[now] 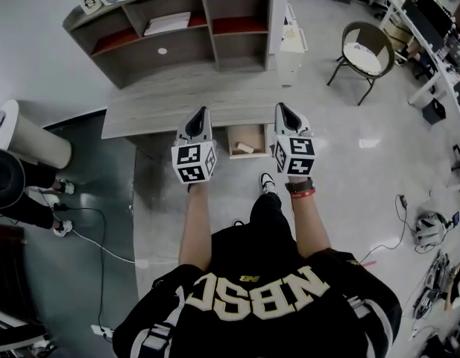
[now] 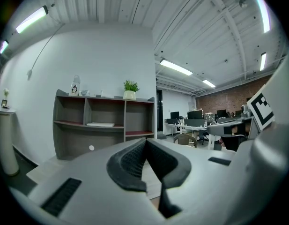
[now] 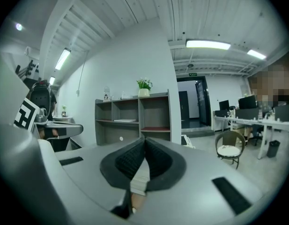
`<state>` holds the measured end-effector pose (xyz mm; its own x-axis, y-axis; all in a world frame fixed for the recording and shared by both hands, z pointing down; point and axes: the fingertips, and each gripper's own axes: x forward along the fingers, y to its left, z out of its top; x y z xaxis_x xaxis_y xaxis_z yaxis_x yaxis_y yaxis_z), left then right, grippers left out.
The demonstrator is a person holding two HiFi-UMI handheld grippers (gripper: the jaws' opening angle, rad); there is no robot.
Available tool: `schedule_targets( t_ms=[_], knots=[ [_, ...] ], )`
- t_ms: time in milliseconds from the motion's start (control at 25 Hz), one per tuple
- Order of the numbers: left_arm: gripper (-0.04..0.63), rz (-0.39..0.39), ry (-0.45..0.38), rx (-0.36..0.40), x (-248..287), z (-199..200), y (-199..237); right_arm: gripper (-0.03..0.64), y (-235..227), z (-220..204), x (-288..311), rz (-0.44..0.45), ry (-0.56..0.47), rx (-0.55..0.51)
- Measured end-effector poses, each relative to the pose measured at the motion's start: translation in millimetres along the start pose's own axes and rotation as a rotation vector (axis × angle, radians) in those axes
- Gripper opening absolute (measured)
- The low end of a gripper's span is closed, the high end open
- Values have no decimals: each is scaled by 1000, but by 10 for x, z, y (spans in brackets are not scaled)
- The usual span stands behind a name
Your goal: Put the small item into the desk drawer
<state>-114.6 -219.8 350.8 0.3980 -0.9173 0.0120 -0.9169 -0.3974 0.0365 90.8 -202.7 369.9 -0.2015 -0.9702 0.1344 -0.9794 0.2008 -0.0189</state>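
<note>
The grey desk [image 1: 151,107] has a wooden drawer [image 1: 248,131] pulled open at its front edge. A small pale item [image 1: 245,148] lies inside the drawer. My left gripper [image 1: 203,112] hovers just left of the drawer, and my right gripper [image 1: 280,108] just right of it, both above the desk's front edge. In the left gripper view the left gripper [image 2: 145,140] has its dark pads meeting at the tips with nothing between them. In the right gripper view the right gripper [image 3: 144,139] is likewise shut and empty.
A grey shelf unit [image 1: 177,28] stands on the back of the desk, holding papers and a small plant [image 2: 130,89]. A round chair [image 1: 364,51] stands to the right, with a white cylinder [image 1: 28,136] and another person's feet [image 1: 62,189] to the left. A cable [image 1: 103,237] runs over the floor.
</note>
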Motion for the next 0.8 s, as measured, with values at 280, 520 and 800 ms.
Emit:
schedule_targets(
  t_ms=[280,520,800],
  knots=[
    [14,-17,4,-16,-31,-53,-5,9,162,-44,10,27,10,-26],
    [14,-22,12,-28,58,-122,-22,9,147,-116,122,37,33,-41],
    [14,-9,47,-58,410,-353,136,9,105,-298,556,76,76,-44]
  ],
)
